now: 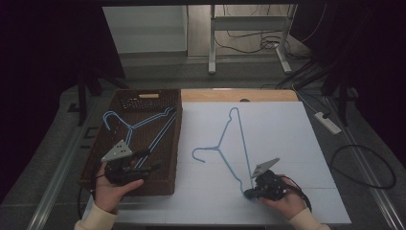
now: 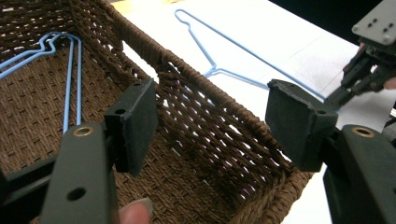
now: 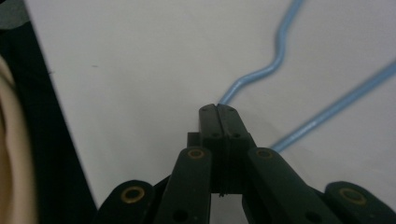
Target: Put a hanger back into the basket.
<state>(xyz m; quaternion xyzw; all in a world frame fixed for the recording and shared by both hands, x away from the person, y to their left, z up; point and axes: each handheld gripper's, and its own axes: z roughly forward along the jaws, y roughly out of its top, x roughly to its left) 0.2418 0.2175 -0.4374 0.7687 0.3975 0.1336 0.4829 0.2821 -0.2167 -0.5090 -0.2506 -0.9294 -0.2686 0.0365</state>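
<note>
Lower right, our right gripper pinches the blue hanger's near corner; its long side runs away toward the top. Left gripper hovers spread over the basket.

No legible text or labels

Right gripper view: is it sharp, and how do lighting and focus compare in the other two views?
Right gripper view: the light blue wire hanger on the white table sheet is soft, and the right gripper is dim. Left gripper view: the brown woven basket is crisp, while the left gripper close up is slightly blurred. High view: dark surroundings, evenly lit sheet, no glare.
</note>
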